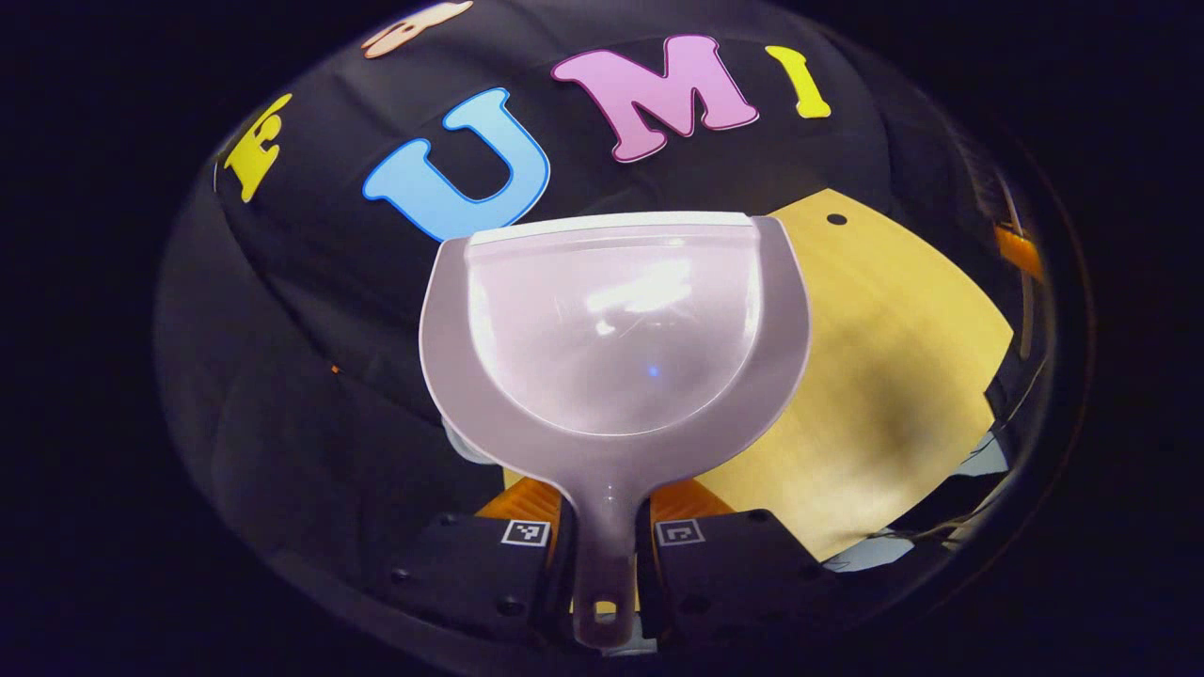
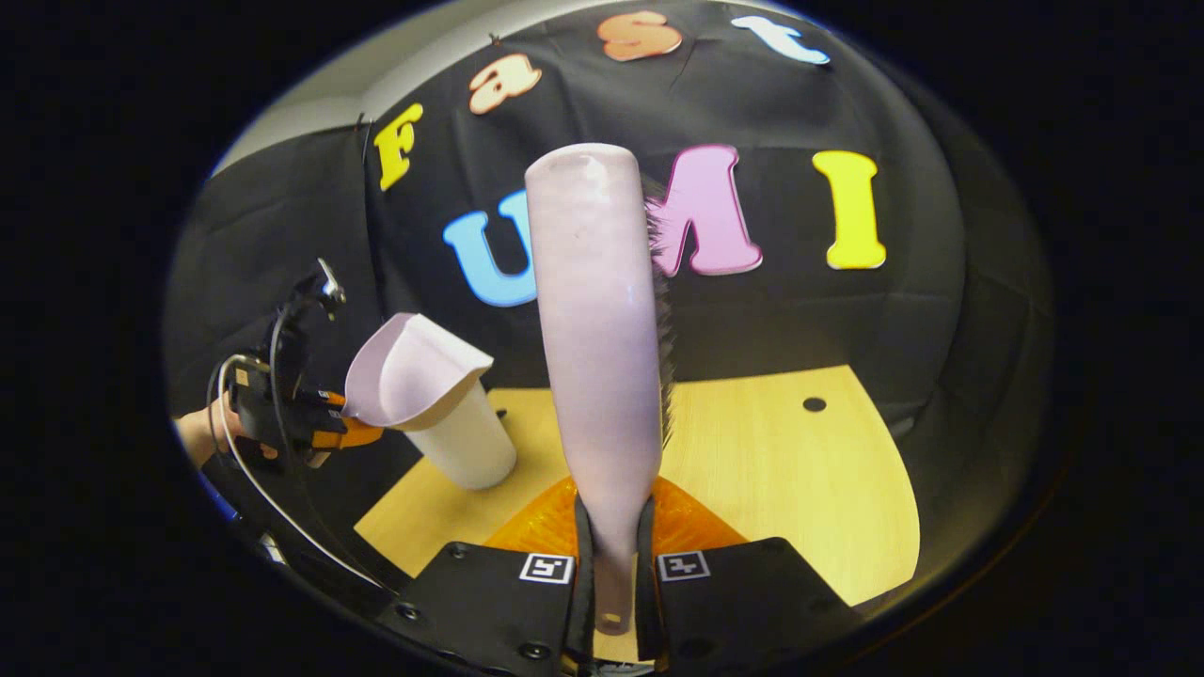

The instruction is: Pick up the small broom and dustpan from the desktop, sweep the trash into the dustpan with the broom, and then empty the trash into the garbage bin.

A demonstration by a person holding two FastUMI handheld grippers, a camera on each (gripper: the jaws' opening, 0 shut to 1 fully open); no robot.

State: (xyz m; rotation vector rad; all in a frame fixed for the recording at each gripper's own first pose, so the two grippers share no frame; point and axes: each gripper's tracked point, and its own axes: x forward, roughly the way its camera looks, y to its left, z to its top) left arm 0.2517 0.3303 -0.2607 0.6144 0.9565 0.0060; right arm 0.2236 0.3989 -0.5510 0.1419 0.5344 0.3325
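Two tools are already off the pale wooden desk and in hand; the left tongs are clenched on the narrow handle of the pale lilac plastic dustpan, and the right tongs are clenched on the handle of the small lilac plastic broom, its dark bristles running down its right edge. In the right gripper view the dustpan is tipped mouth-down over the white cylindrical garbage bin, which stands on the desk near its left edge, the pan's lip just above or touching the bin's rim; a hand holds that gripper from the left. In the left gripper view the pan's inside looks bare and glossy; no trash is visible on the desk. Judging from this, picking up and sweeping appear done, and the emptying is under way or just finished; whether every scrap has fallen into the bin cannot be told.
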